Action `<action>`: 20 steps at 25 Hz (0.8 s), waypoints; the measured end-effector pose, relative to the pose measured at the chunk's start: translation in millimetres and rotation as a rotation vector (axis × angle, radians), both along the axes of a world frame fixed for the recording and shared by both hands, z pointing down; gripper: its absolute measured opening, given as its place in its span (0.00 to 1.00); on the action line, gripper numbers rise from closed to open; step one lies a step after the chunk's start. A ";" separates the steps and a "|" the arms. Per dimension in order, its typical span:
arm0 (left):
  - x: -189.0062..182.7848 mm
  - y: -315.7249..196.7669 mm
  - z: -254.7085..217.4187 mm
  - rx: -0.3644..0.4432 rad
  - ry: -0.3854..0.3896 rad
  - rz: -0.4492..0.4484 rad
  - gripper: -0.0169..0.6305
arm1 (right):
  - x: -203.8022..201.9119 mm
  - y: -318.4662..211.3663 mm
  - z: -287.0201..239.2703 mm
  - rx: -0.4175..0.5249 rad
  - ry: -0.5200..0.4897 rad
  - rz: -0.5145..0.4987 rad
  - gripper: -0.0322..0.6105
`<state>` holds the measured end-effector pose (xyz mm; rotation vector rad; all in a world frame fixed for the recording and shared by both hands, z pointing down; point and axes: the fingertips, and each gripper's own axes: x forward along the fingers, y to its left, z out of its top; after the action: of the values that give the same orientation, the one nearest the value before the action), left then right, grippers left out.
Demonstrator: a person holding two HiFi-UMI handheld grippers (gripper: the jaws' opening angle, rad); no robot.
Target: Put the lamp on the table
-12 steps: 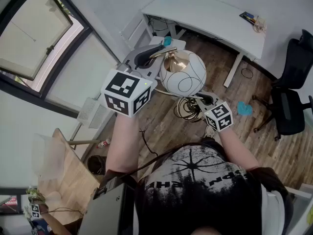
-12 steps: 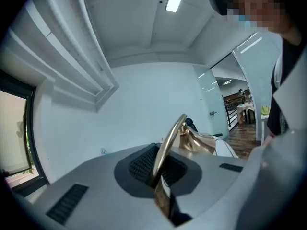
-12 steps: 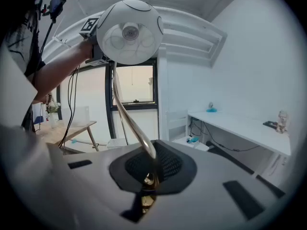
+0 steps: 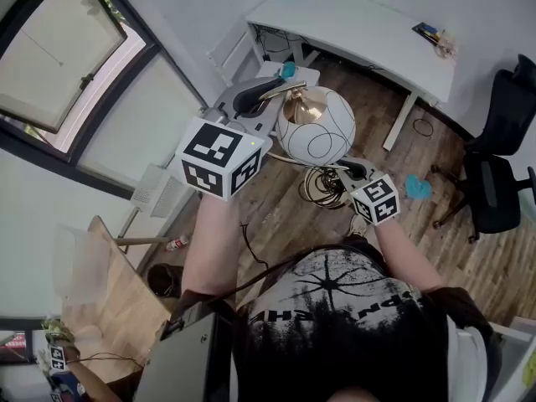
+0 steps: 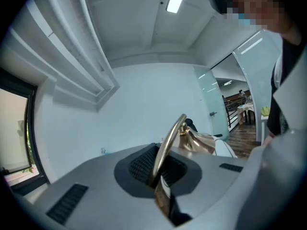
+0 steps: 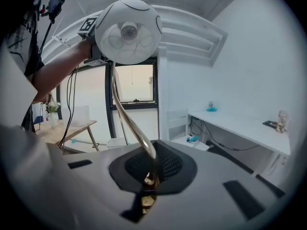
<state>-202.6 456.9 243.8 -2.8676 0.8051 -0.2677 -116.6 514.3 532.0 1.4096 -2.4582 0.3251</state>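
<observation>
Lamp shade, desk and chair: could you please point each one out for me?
Lamp shade (image 4: 322, 132), head view, side of the white globe.
Desk (image 4: 352, 28), head view, bare white top.
Chair (image 4: 496, 193), head view, black seat.

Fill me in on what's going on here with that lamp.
A person holds a white globe-shaded lamp with a curved brass-coloured stem in the air above the wooden floor. Both grippers are clamped on the stem: the left gripper up by the shade, the right gripper lower down. The long white table stands ahead by the wall, and the lamp is not on it yet.
</observation>
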 end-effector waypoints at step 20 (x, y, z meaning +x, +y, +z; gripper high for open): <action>-0.9 -40.4 16.8 -0.035 0.018 0.008 0.05 | 6.4 -37.0 12.3 -0.015 0.010 0.029 0.08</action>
<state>-203.5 416.5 260.6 -2.9090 0.7995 -0.2578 -110.2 477.3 544.3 1.4383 -2.4246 0.3415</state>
